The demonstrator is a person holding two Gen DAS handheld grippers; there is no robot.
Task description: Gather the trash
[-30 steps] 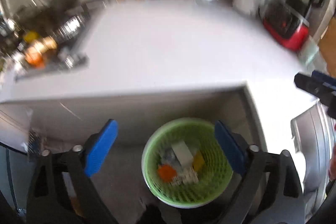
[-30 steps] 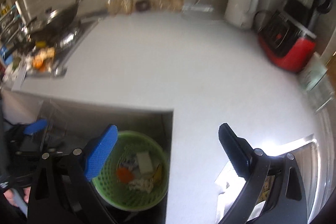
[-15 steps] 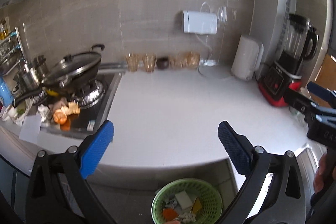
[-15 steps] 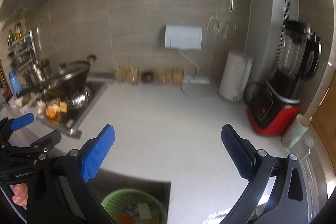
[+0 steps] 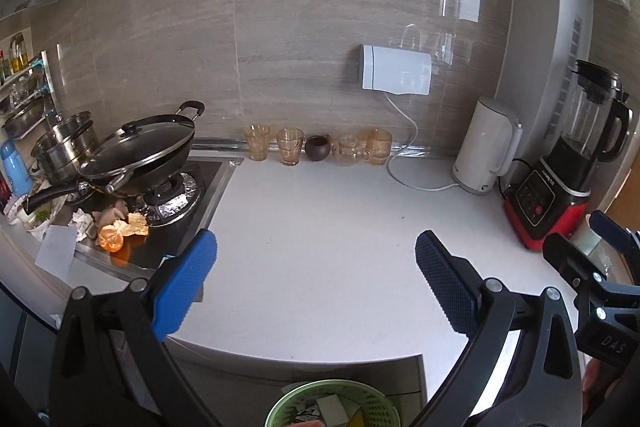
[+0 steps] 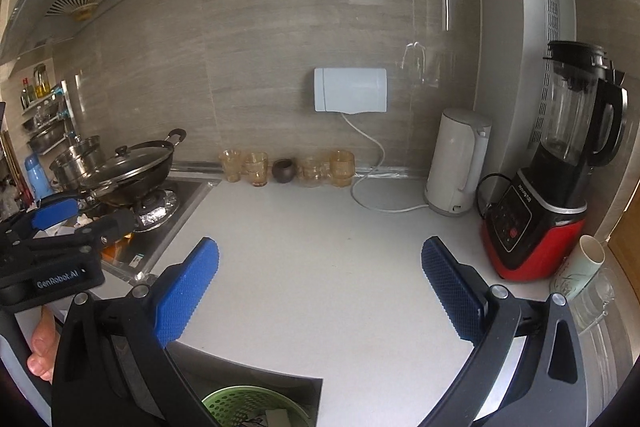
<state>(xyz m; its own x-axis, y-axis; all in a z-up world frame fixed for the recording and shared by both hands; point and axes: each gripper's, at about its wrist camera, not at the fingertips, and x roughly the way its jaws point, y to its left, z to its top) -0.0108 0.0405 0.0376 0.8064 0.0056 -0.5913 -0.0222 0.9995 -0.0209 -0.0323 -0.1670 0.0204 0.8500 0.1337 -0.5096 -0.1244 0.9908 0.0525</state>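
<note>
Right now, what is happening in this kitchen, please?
A person is collecting trash with a handheld gripper in each hand. Both the left gripper and the right gripper are open and hold nothing, raised over the white counter. The green basket below the counter edge already has scraps in it. More trash, orange peel and crumpled paper, lies on the stove's front edge beside the wok, untouched.

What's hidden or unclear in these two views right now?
- Green basket: contents cut off by the left view's bottom edge; the right view's cuts it too.
- Scraps by the stove: right view, the left gripper covers them.
- Blender buttons: too small to read.
</note>
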